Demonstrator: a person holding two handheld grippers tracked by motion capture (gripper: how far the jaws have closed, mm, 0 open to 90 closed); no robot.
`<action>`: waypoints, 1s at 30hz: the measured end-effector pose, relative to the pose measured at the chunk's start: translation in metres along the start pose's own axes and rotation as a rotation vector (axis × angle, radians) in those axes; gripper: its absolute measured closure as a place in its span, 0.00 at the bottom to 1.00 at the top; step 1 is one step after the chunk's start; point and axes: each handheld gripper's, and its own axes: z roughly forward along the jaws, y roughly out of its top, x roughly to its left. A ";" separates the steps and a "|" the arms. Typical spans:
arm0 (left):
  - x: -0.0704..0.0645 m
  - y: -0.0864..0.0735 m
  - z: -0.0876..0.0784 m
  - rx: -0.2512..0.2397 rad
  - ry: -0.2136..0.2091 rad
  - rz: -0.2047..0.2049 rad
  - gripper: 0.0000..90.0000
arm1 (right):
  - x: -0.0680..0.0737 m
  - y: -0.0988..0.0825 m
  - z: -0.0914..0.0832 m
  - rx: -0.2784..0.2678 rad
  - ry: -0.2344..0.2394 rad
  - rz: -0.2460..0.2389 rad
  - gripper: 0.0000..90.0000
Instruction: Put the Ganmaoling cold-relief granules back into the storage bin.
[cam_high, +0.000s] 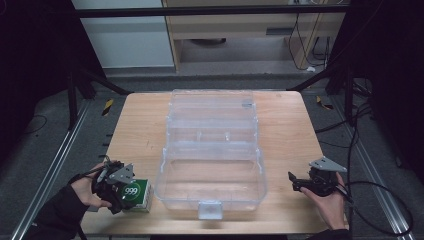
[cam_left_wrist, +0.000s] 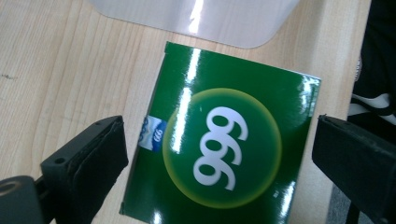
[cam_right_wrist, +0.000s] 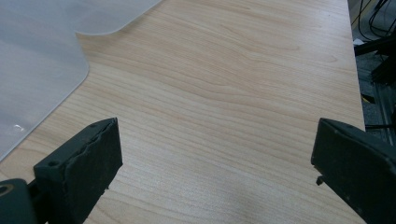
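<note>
Left gripper view has the left hand-held gripper (cam_left_wrist: 219, 154) spread open astride a green box (cam_left_wrist: 224, 140) marked 999 at frame centre on the tabletop (cam_left_wrist: 56, 70), while the right hand-held gripper (cam_right_wrist: 217, 163), jaws apart, hovers over bare wood beside the clear case (cam_high: 212, 150).

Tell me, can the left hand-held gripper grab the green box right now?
Probably yes. The left hand-held gripper hangs right over the green box with its jaws open on either side, and nothing lies between them. The clear plastic case sits beside the box, not over it.
</note>
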 end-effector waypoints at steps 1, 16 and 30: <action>0.000 0.000 0.002 0.005 -0.005 0.000 0.03 | 0.000 0.000 0.000 0.001 0.000 -0.003 0.03; 0.002 -0.004 0.019 0.030 -0.030 0.008 0.04 | 0.002 -0.002 0.004 0.027 0.009 -0.009 0.03; 0.002 -0.005 0.015 0.041 -0.033 -0.031 0.15 | 0.001 -0.003 0.004 0.035 0.009 -0.018 0.03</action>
